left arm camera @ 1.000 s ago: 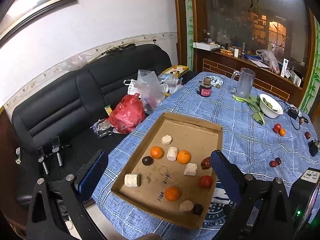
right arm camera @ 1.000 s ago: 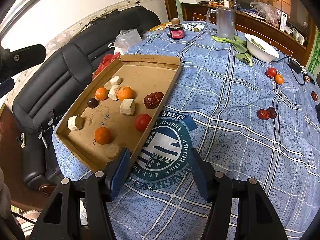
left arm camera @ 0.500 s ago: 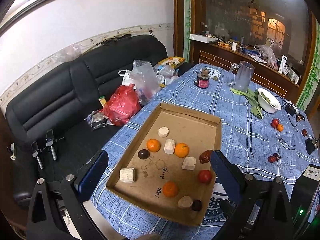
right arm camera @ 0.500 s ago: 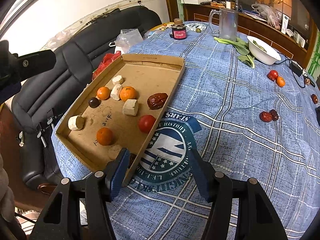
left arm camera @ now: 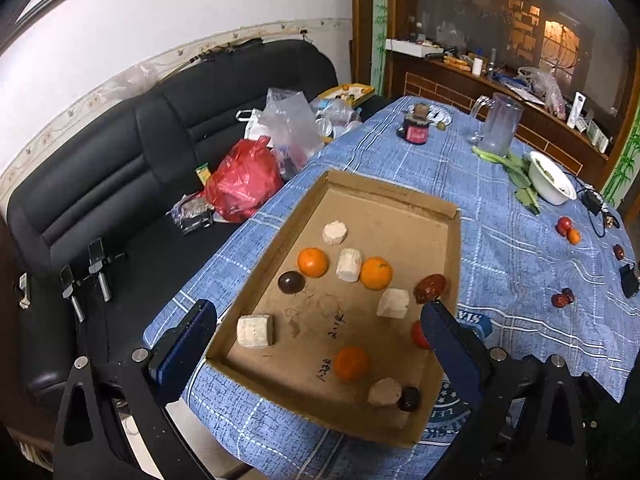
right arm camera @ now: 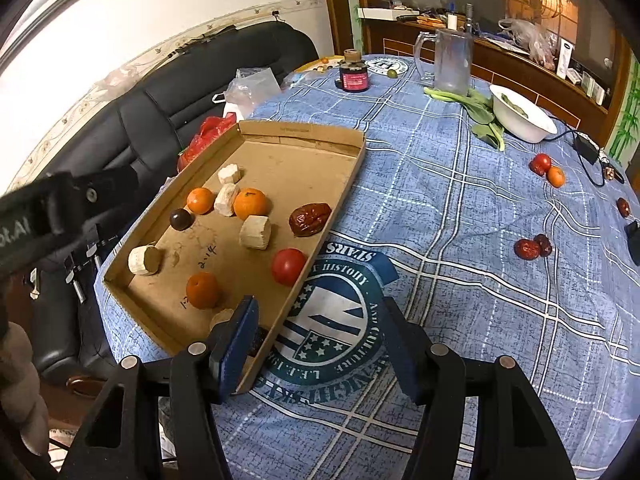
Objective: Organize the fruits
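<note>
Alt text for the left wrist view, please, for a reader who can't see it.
The open left gripper hangs empty over a shallow cardboard tray on a blue plaid tablecloth. The tray holds three oranges, pale chunks, dark round fruits and a red date. A black sofa stands behind.

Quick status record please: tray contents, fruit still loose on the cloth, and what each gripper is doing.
tray: cardboard tray on the blue tablecloth
in tray: three oranges, red tomato, red date, two dark round fruits, five pale chunks
loose on cloth: tomato and orange pair, two dates, one more dark red fruit at the right edge
left gripper: open, empty, above the tray's near end
right gripper: jaws opening, empty, straddling the tray's near right wall
</note>
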Motion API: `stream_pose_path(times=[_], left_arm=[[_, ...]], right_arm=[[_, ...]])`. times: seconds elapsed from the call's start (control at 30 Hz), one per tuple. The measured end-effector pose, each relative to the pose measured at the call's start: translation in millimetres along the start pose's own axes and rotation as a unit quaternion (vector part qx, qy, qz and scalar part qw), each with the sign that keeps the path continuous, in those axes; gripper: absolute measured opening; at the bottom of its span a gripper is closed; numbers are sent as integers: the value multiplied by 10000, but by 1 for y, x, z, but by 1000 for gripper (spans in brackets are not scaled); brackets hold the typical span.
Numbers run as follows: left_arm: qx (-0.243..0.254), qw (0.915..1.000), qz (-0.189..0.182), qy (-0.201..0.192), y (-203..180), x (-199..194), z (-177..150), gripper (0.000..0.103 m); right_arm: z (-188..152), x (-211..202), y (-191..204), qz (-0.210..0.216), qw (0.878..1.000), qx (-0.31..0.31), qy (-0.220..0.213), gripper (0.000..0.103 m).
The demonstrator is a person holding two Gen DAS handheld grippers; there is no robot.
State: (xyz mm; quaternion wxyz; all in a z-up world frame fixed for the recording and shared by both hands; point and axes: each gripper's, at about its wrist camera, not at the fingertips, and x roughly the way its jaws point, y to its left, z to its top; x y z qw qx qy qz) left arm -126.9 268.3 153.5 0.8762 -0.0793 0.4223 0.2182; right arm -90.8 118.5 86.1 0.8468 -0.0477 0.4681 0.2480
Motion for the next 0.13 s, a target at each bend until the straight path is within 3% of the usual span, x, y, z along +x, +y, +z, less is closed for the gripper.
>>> stream_pose_path(times=[0.13], left_arm=[[-25, 9999, 14, 163, 2, 10, -4, 102]], right_arm=[[-3, 6, -2, 14, 9999, 39, 108, 70]])
